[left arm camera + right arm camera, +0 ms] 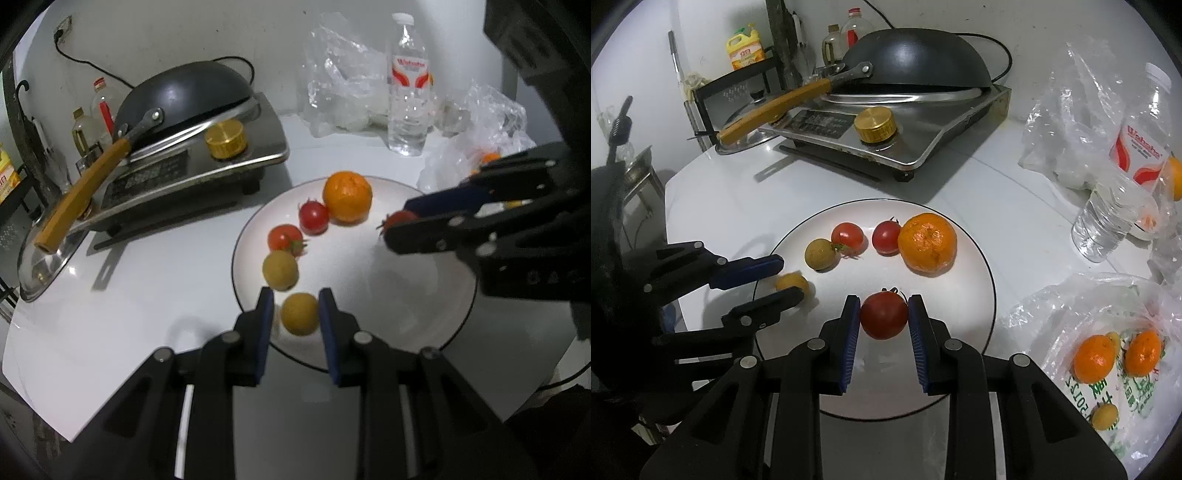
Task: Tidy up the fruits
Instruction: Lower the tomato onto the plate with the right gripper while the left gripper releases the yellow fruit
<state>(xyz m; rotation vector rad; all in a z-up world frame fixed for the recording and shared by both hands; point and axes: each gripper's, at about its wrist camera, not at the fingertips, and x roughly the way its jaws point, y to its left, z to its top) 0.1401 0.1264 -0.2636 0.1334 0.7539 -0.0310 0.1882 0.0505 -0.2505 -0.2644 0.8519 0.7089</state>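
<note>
A white plate (369, 295) with a dark rim holds an orange (347, 196), two cherry tomatoes (313, 217) (284, 237) and a yellow-brown longan (280, 270). My left gripper (295, 314) stands open around a second longan (300, 314) at the plate's near rim, pads just clear of it. My right gripper (883, 314) is shut on a red tomato (884, 315) just above the plate (960, 258). In the right wrist view the left gripper (783, 278) comes in from the left around the longan (792, 282).
An induction cooker (923, 136) with an upturned wok (916, 59) stands behind the plate. A water bottle (408, 85) and plastic bags stand at the back right. A bag (1108, 354) with oranges and longans lies right of the plate.
</note>
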